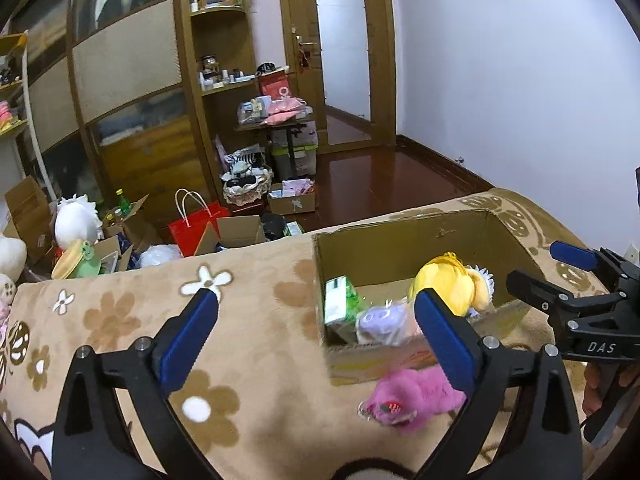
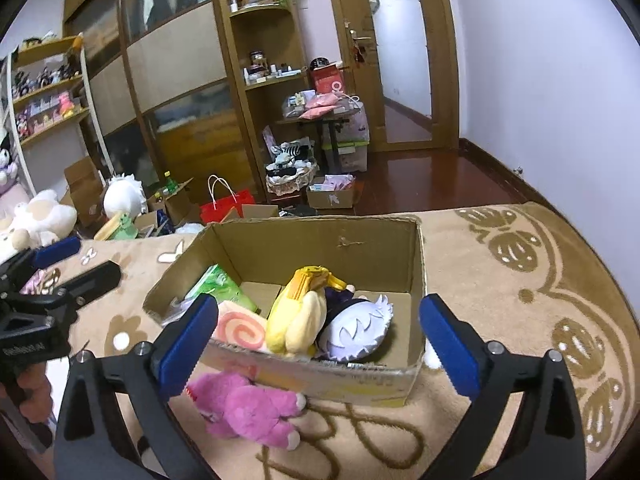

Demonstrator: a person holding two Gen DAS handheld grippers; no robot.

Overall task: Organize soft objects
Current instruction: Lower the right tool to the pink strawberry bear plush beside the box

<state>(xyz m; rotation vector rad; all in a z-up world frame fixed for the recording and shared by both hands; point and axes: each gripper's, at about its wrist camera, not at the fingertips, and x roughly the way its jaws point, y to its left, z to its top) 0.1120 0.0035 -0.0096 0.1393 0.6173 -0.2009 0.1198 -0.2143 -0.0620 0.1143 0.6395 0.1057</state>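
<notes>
A cardboard box (image 2: 280, 236) stands on a beige patterned blanket (image 2: 500, 320). Inside lie a yellow plush (image 2: 300, 316), a white-and-purple plush (image 2: 356, 332), a pink swirl plush (image 2: 240, 330) and a green packet (image 2: 220, 284). A pink plush (image 2: 248, 408) lies on the blanket just in front of the box; it also shows in the left wrist view (image 1: 416, 396). My right gripper (image 2: 316, 340) is open and empty above the box's near edge. My left gripper (image 1: 316, 332) is open and empty, left of the box (image 1: 400, 240).
Beyond the blanket's far edge the floor is cluttered with cardboard boxes, a red bag (image 1: 192, 228), plush toys (image 1: 76, 220) and a basket (image 2: 290, 176). A wooden wardrobe (image 1: 128, 80) and a door (image 1: 344, 52) stand at the back.
</notes>
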